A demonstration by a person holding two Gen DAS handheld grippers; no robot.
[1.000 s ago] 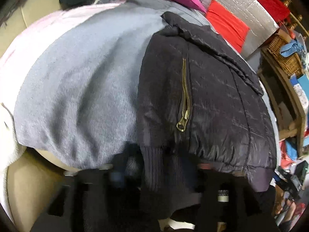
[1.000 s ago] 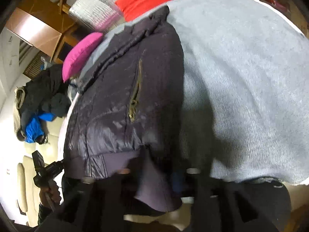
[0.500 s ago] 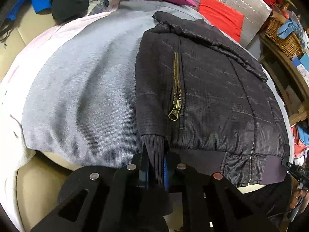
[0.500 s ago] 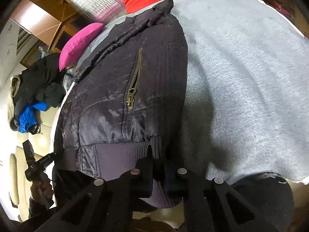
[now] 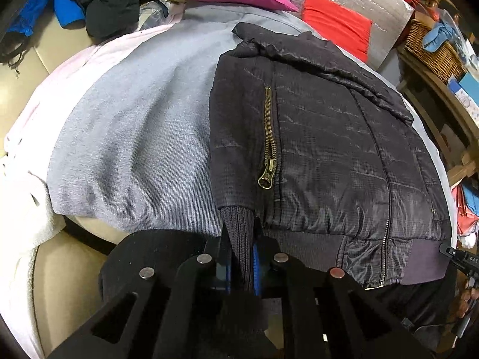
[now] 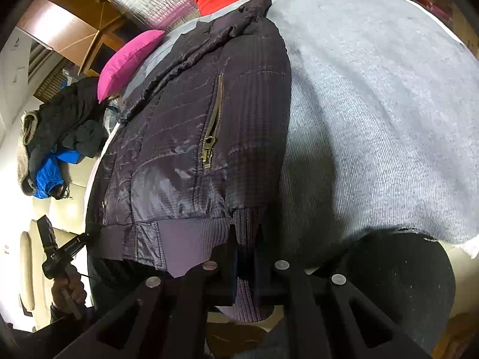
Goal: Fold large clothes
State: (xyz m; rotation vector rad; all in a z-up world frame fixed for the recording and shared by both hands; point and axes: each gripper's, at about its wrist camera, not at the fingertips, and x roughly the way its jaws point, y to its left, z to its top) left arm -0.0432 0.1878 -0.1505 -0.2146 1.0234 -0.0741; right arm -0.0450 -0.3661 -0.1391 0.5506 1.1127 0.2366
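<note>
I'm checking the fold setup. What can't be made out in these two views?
- Left view: jacket hem's near edge, behind the left gripper.
- Right view: cuff end, between the right gripper fingers.
- Both: the jacket's underside, against the grey cloth.

My left gripper [image 5: 241,264] points steeply down, its jaws pinched tight on the jacket's ribbed cuff [image 5: 239,239]. My right gripper [image 6: 245,272] sits likewise, clamped on a ribbed cuff [image 6: 247,269], apparently the other sleeve's. My hand [image 6: 67,288] grips the left gripper's handle.
</note>
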